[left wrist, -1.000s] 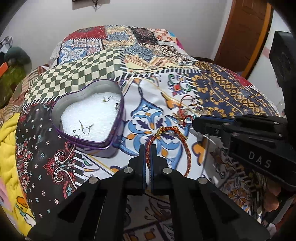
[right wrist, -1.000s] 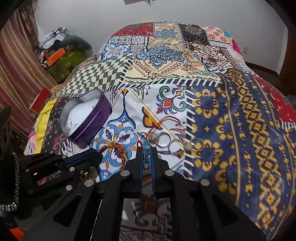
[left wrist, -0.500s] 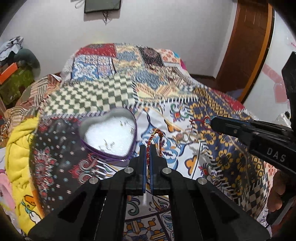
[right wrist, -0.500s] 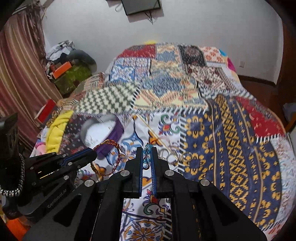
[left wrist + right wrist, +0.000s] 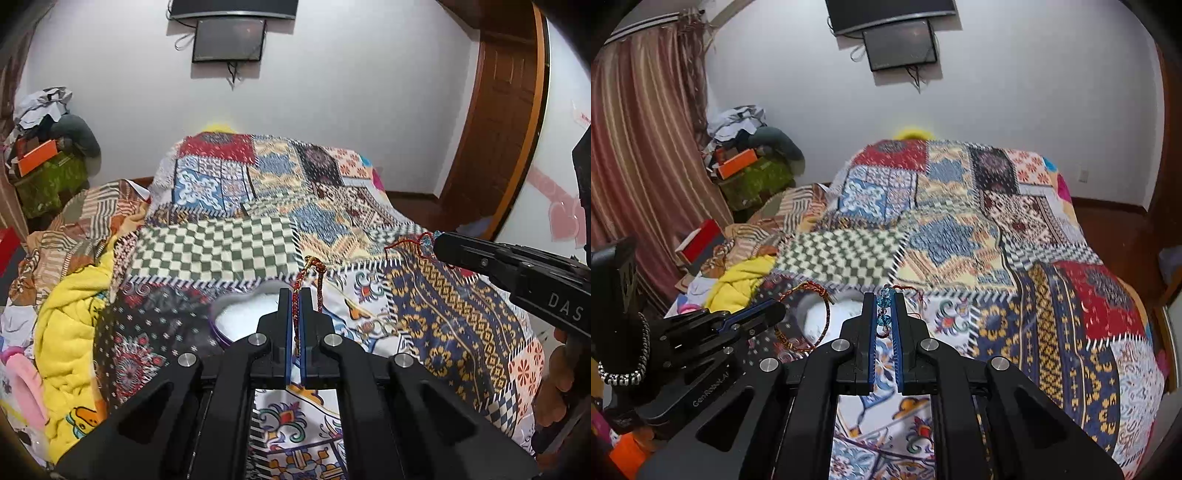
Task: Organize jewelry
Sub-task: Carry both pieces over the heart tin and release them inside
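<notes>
Patchwork bed (image 5: 221,251): heart tin (image 5: 243,317) sits just below-left of left gripper (image 5: 295,295) pinching braided bracelet (image 5: 314,273); right gripper (image 5: 885,299) pinches blue-bead string (image 5: 884,302), farther off.

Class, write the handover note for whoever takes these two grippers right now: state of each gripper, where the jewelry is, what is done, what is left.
Left gripper: shut on the red-and-gold braided cord bracelet, held clear above the bed.
Right gripper: shut on the blue glass bead bracelet with red thread, also lifted.
The purple heart-shaped tin with white lining sits open on the patchwork quilt, just beyond the left fingers.
Done: both bracelets picked up.
Left: neither is in the tin yet; probably lower each in and release. What already lies in the tin cannot be made out.
</notes>
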### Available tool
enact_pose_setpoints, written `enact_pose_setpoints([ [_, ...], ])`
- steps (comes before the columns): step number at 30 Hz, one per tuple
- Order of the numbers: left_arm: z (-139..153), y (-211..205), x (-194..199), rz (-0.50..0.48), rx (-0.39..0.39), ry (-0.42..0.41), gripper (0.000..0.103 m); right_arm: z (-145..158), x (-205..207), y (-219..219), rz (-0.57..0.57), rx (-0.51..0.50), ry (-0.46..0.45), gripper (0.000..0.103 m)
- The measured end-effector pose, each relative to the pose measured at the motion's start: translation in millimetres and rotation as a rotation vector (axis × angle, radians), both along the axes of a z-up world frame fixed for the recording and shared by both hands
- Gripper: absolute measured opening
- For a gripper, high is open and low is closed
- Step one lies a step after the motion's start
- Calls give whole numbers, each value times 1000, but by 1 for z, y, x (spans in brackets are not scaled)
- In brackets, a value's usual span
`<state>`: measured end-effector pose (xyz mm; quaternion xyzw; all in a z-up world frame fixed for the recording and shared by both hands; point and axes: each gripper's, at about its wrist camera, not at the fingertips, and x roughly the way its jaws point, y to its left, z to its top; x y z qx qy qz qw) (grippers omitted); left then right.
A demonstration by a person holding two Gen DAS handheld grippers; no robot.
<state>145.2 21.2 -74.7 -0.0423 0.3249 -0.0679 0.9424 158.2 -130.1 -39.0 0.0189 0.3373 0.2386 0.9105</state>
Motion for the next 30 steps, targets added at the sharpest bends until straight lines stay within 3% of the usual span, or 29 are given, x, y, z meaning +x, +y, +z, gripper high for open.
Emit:
enact_pose_setpoints([
  [12, 11, 32, 4, 68, -14, -34, 1, 14, 2, 37, 89, 15, -52, 7],
  [30, -12, 53, 29, 94, -23, 14, 1, -15, 28, 78, 175, 13, 9, 7],
])
